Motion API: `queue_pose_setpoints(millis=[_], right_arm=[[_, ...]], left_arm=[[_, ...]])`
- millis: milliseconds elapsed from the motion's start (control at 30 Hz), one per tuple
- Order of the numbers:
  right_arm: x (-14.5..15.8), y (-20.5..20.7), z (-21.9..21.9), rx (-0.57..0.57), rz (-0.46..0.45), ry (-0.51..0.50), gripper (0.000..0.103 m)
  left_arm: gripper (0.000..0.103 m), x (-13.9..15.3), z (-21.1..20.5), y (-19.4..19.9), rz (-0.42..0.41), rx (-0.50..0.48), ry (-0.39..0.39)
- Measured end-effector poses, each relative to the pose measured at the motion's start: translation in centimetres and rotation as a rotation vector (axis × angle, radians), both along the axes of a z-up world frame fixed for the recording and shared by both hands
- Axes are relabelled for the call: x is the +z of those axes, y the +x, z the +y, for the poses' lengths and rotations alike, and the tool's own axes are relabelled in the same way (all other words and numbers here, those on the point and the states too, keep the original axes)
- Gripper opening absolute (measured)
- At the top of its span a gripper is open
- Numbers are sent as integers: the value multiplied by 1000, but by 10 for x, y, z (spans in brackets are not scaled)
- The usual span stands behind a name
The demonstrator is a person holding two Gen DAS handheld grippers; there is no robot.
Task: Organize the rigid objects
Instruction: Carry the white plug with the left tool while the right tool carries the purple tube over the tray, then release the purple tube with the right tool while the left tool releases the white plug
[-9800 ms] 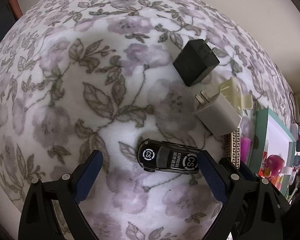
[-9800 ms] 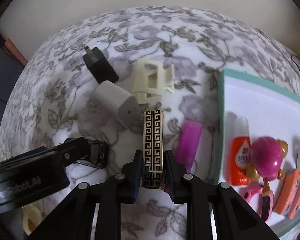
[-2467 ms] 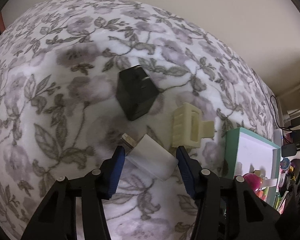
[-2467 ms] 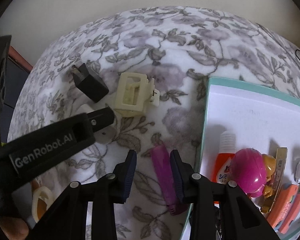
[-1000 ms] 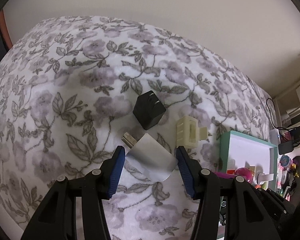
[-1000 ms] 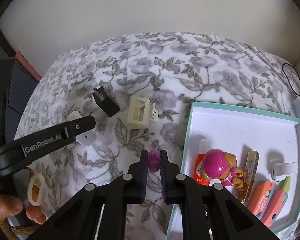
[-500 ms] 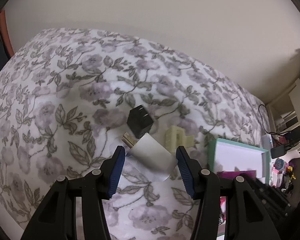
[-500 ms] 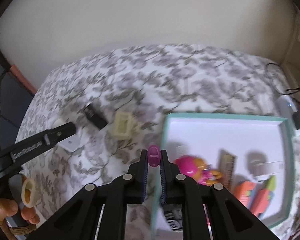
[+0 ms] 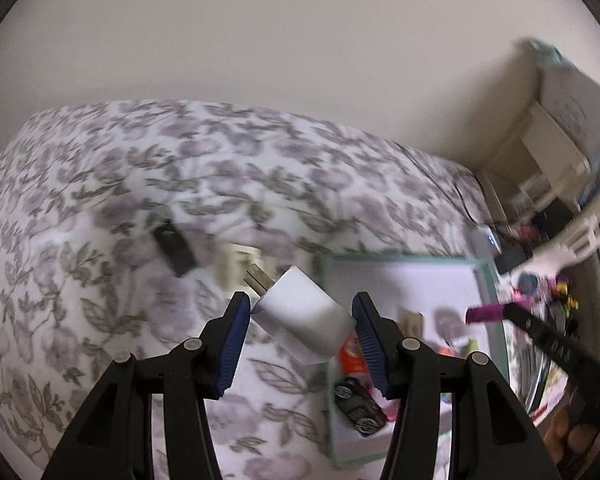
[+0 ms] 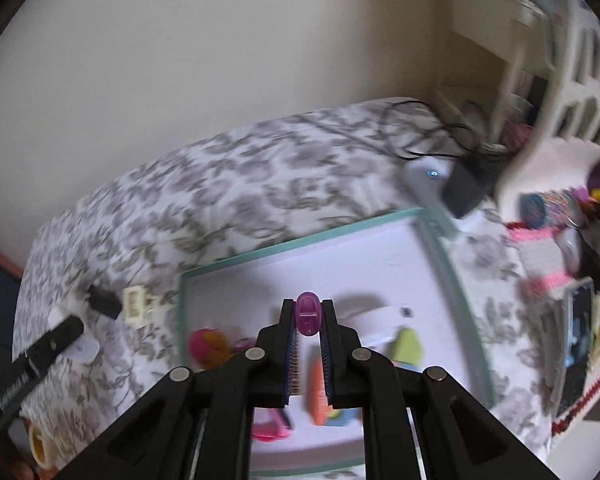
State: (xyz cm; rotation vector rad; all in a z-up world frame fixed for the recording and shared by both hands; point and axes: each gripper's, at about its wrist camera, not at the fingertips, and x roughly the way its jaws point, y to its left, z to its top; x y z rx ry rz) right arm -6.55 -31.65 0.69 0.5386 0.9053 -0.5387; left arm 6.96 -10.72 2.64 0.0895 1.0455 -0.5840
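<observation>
My left gripper (image 9: pixel 299 312) is shut on a white plug charger (image 9: pixel 300 316), held in the air over the bed beside the teal-rimmed tray (image 9: pixel 404 258). The right gripper (image 10: pixel 308 316) is shut on a purple clip (image 10: pixel 308 314), raised above the same tray (image 10: pixel 300 240); it also shows in the left wrist view with the purple clip (image 9: pixel 485 313). A black charger (image 9: pixel 174 246) and a cream hair claw (image 9: pixel 238 262) lie on the floral blanket, left of the tray. In the tray lie a toy car (image 9: pixel 358 406), a pink toy (image 10: pixel 208 344) and several coloured clips.
A floral blanket (image 9: pixel 140 184) covers the bed, against a plain wall. White shelving (image 10: pixel 540 80), cables and small clutter crowd the right side beyond the tray. A white power bank (image 9: pixel 486 242) lies near the tray's far corner. A hand (image 9: pixel 572 436) holds the right gripper.
Both grippers have swung right and risen with their loads. The tray has come under the right gripper, and the views have rolled and blurred.
</observation>
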Motion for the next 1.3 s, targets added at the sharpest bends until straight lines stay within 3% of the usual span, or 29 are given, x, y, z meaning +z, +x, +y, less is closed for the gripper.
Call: queue_pose_setpoints(millis=[233,467,1300], right_arm=[[0,-17,-16,-47,14,-19,12],[-11,-10,-9,-3,44,-5,12],[-47,8,0,65,166,27,13]], left_arm=[[55,-13,-48,-36,29,-134,35],[55,-36,-74,-57,61,-205,91],[55,-50,-62,-41,90,-122,143]])
